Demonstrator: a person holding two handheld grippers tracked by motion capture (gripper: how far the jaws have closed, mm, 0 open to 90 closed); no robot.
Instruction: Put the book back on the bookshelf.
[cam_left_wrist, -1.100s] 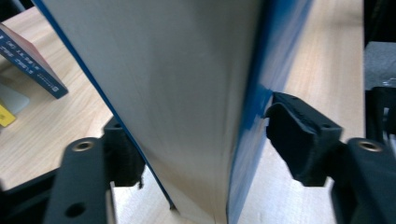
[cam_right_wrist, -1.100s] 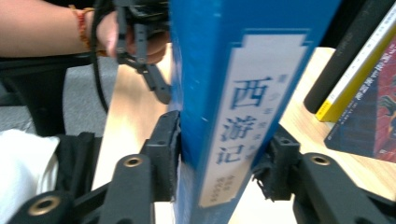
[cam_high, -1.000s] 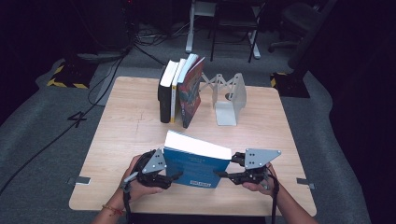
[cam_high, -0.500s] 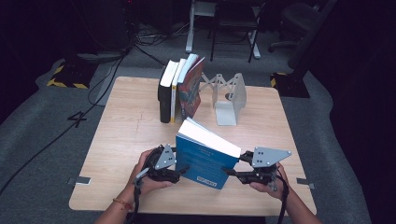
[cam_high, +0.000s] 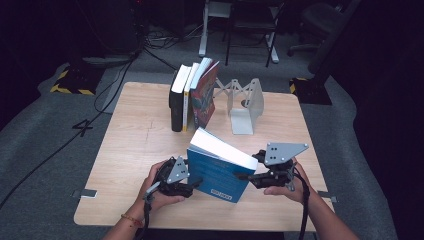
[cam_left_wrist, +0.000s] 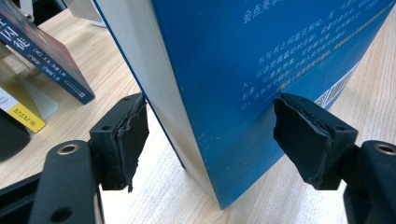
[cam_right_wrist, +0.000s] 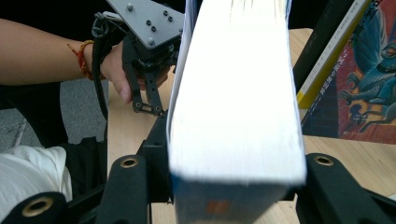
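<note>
Both grippers flank the tilted blue book (cam_high: 220, 167): the left gripper (cam_left_wrist: 212, 135) stands wide around its lower corner, pads apart from it, while the right gripper (cam_right_wrist: 229, 186), jaws just opening, hugs its page edge.

Lab or studio recording bay. Light wooden table (cam_high: 140, 145) stands on grey carpet in a dark room; black-and-yellow hazard-striped floor plates (cam_high: 72, 82), trailing black cables (cam_high: 117, 65) and metal stand legs (cam_high: 205, 35) lie beyond the grippers.
</note>
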